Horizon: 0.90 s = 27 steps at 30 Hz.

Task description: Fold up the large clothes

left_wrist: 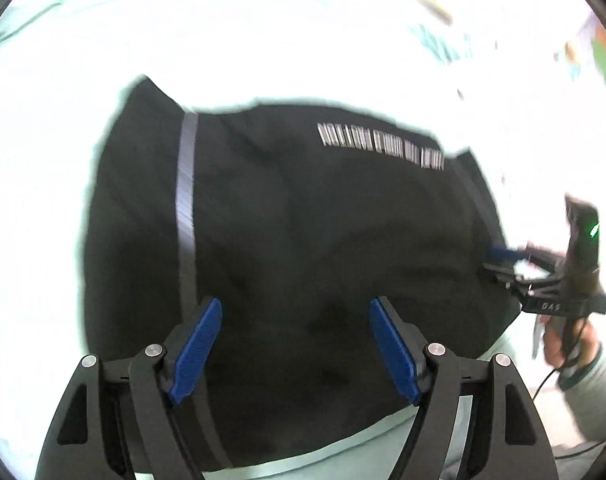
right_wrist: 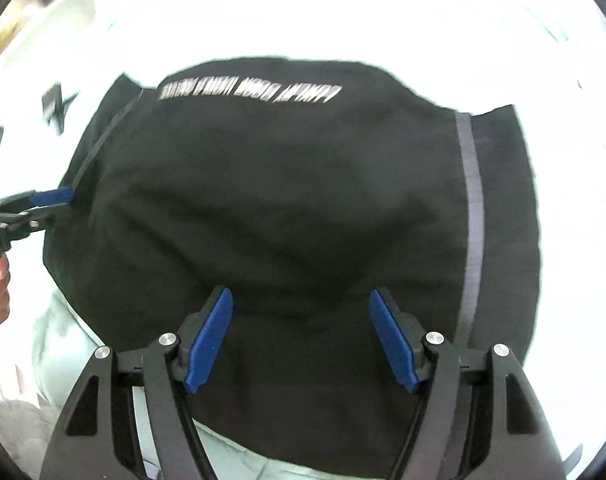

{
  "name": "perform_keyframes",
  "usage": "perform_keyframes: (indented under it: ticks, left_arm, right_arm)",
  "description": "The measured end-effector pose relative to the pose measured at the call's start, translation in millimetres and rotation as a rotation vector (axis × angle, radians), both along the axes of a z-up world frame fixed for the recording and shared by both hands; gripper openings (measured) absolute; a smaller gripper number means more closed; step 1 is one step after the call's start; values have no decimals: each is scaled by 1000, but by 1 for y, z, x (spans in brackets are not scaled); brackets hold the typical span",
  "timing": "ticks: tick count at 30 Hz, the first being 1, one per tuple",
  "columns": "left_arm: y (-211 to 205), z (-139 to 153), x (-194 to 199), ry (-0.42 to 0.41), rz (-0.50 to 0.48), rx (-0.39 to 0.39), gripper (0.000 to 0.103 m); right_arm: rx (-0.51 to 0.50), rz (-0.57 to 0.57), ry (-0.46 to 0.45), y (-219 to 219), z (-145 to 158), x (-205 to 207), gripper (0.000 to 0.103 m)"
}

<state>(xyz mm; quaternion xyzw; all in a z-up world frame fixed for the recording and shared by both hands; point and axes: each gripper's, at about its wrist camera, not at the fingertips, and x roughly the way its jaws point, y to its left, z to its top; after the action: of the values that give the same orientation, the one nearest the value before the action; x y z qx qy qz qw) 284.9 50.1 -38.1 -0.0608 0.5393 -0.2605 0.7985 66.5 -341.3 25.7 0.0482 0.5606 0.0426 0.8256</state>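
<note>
Below both wide-open, empty grippers, left gripper point(left_wrist: 295, 344) and right gripper point(right_wrist: 301, 340), the black garment point(left_wrist: 303, 220) stretches toward twelve o'clock, equally near each.

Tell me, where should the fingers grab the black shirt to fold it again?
Probably the near corners of the black shirt, one gripper each, coming down from above. It lies flat on the pale sheet, so only its edges give the fingers something to pinch. Both the left gripper and the right gripper are open above it.
</note>
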Motion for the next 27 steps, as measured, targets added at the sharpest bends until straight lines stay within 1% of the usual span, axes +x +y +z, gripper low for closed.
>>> perform_keyframes:
  ticks: [1,3,5,6,7,8,9,11,13,15,16,18,20,23,24,27]
  left_arm:
    - [11,6,4,-6,23,-19,78]
    - [33,18,14,-12,76,-56,78]
    - [62,26,22,-21,141,-86,78]
    - [77,26,27,-22,162,-95,78]
    - [87,27,31,-20,186,-103,78]
    - [94,27,33,-15,199,-111,78]
    - [102,25,38,-3,205,-136,78]
    - [117,19,44,28,199,-175,78]
    - [122,6,65,74,214,-199,78]
    - [128,-14,76,139,235,-235,78]
    - [138,-19,71,159,242,-252,78]
    - [144,-34,76,200,259,-286,78]
    - [140,-51,83,227,266,-301,78]
    - [143,-68,88,267,276,-314,78]
    - [142,-72,89,278,274,-324,78]
    - [137,-79,91,293,270,-313,78]
  right_arm:
    - [23,-23,-12,-7,7,-4,80]
    - [56,-86,-42,-33,19,-6,84]
    - [61,-146,-72,-59,31,-11,84]
    - [54,-163,-80,-56,36,-9,84]
    - [44,-178,-87,-65,40,-9,84]
    - [34,-193,-95,-75,46,-10,84]
    - [33,-202,-103,-86,48,-12,84]
    - [42,-218,-117,-99,50,-13,84]
    - [45,-240,-119,-100,39,-4,84]
    - [74,-263,-105,-116,32,3,84]
    - [90,-273,-93,-121,26,7,84]
    - [133,-302,-73,-136,14,12,84]
    - [178,-338,-66,-148,3,16,84]
    - [251,-387,-55,-158,-14,22,84]
    - [270,-397,-51,-158,-20,24,84]
    - [313,-399,-34,-158,-35,29,84]
